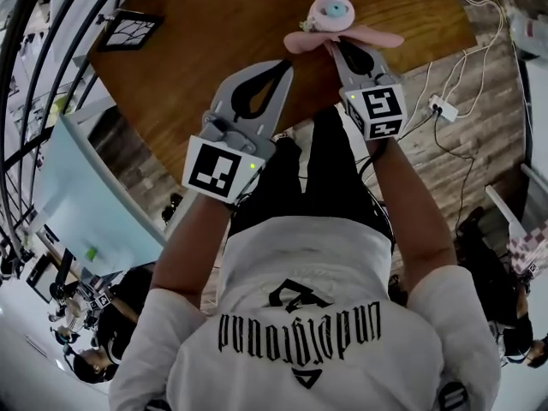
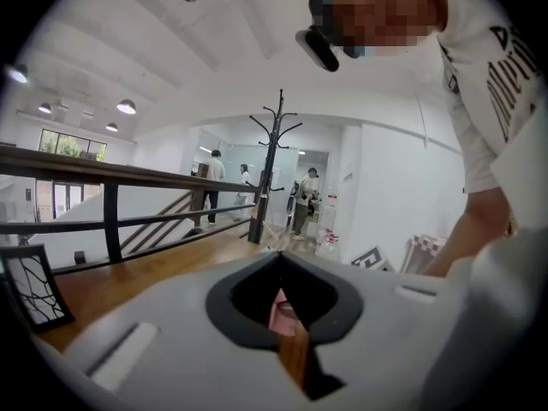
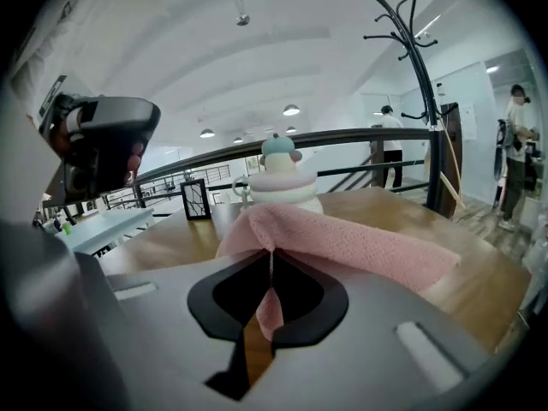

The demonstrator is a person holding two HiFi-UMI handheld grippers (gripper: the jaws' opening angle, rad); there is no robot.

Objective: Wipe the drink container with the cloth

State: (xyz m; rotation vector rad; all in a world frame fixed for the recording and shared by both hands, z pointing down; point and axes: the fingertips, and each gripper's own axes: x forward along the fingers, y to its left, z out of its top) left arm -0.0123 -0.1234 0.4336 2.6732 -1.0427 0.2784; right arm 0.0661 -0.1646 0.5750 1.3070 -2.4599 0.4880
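The drink container [image 1: 330, 10], a pale pink rounded bottle with a blue knob on its lid, stands on the wooden table [image 1: 214, 24] near its front edge. A pink cloth [image 1: 344, 38] lies against its near side. My right gripper [image 1: 336, 46] is shut on that cloth. In the right gripper view the cloth [image 3: 351, 242] fans out from the jaws of that gripper [image 3: 271, 253] and covers the base of the container [image 3: 280, 182]. My left gripper [image 1: 282, 63] is shut and holds nothing, over the table to the container's left. In its own view the left gripper [image 2: 278, 255] has its jaws together.
A small black picture frame [image 1: 128, 31] stands at the table's far left, and shows again as the frame [image 3: 196, 199]. A black railing [image 3: 360, 139] and a coat stand [image 3: 424, 101] lie beyond the table. A power strip [image 1: 443, 108] with cables sits on the floor. People stand far off.
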